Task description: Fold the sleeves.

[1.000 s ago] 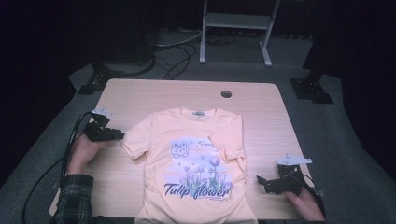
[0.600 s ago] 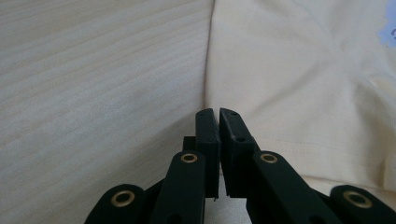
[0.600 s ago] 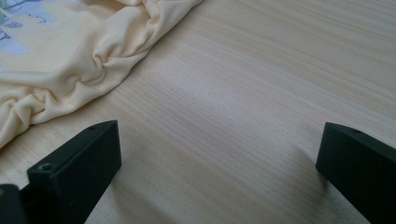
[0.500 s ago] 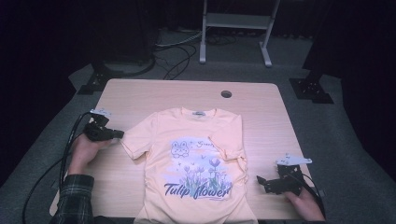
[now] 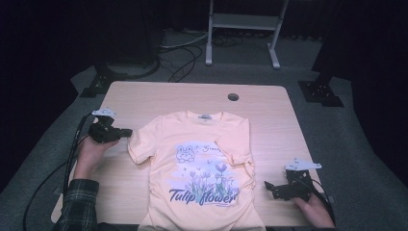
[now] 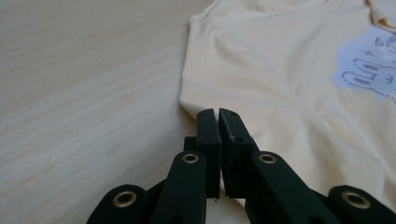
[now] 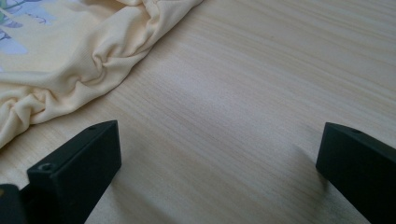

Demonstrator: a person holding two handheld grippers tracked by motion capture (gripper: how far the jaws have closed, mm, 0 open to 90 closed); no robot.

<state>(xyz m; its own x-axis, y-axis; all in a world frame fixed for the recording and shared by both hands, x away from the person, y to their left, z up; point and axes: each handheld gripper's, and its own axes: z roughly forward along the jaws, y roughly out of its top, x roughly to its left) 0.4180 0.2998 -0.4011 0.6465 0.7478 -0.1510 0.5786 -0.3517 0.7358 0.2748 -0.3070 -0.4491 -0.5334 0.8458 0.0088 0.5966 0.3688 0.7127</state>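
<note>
A pale yellow T-shirt (image 5: 202, 168) with a "Tulip flower" print lies flat, front up, in the middle of the wooden table (image 5: 192, 98). My left gripper (image 5: 128, 133) lies at the shirt's left sleeve (image 5: 140, 144). In the left gripper view its jaws are pressed together on the sleeve's hem (image 6: 187, 100), so the left gripper (image 6: 217, 114) is shut on the fabric edge. My right gripper (image 5: 270, 190) rests on the table right of the shirt's lower side. There the right gripper (image 7: 219, 144) stands wide open over bare wood, with bunched fabric (image 7: 93, 70) to its left.
A round cable hole (image 5: 233, 96) sits near the table's far edge. Beyond the table a metal stand (image 5: 243, 29) and cables lie on the dark floor. Bare wood runs along the far side and both sides of the shirt.
The left gripper has edged slightly toward the sleeve. The right gripper and the shirt lie as before.
</note>
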